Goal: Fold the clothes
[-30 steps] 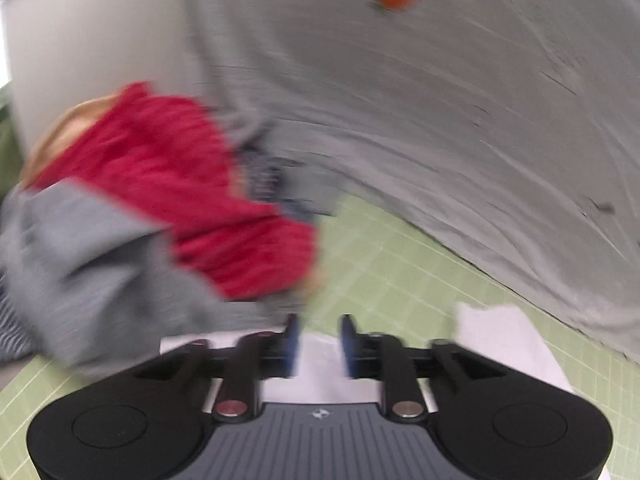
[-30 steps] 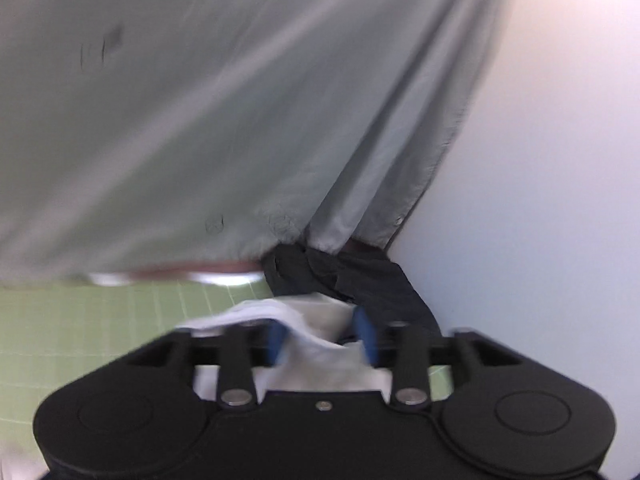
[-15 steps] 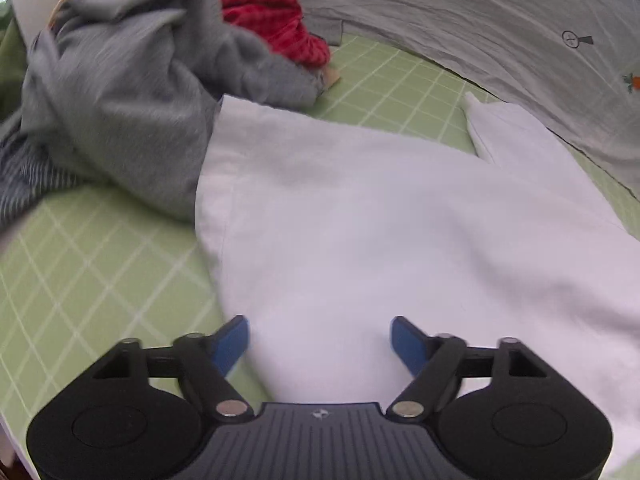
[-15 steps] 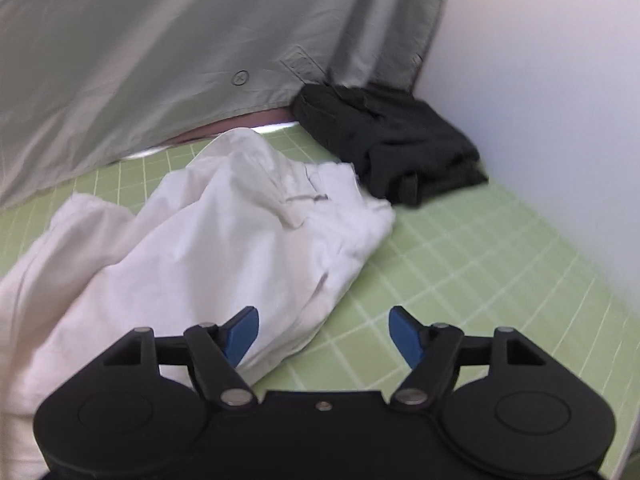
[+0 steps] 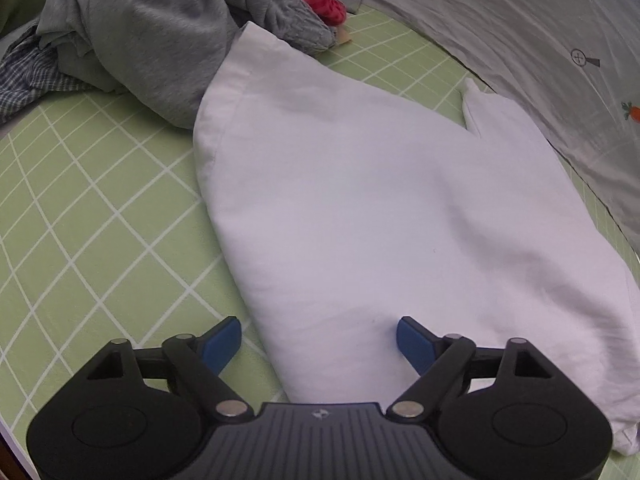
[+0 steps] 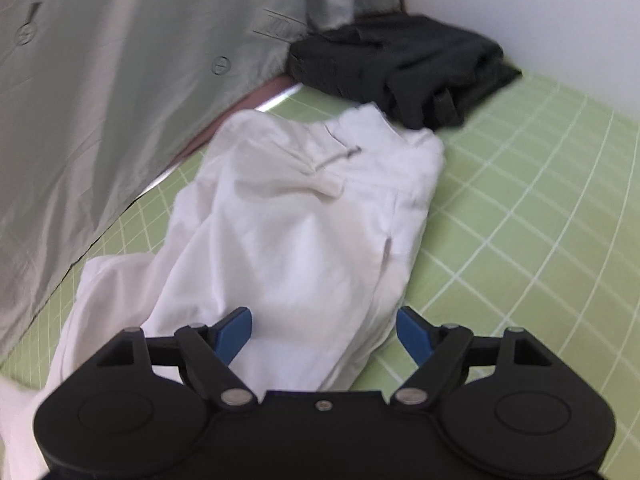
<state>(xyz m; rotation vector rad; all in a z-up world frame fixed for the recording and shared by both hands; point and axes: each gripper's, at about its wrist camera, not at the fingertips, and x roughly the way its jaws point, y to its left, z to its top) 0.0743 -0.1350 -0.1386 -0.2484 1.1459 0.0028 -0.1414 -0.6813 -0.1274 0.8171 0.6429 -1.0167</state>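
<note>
White trousers [image 5: 360,208] lie spread on the green grid mat [image 5: 100,208]. The legs show in the left wrist view, the waistband and fly [image 6: 320,184] in the right wrist view. My left gripper [image 5: 319,340] is open and empty, low over the near edge of the white cloth. My right gripper [image 6: 324,330] is open and empty, over the near part of the trousers by the waist end.
A pile of grey, checked and red clothes [image 5: 152,28] lies at the far left. Folded black clothes [image 6: 404,68] sit by the white wall [image 6: 540,12]. A person's grey shirt [image 5: 520,28] borders the mat's far side, also seen in the right wrist view [image 6: 100,100].
Both grippers were shut on the white trousers a second ago, then let go and opened. The trousers now lie flat on the mat. Both grippers have drawn back slightly.
</note>
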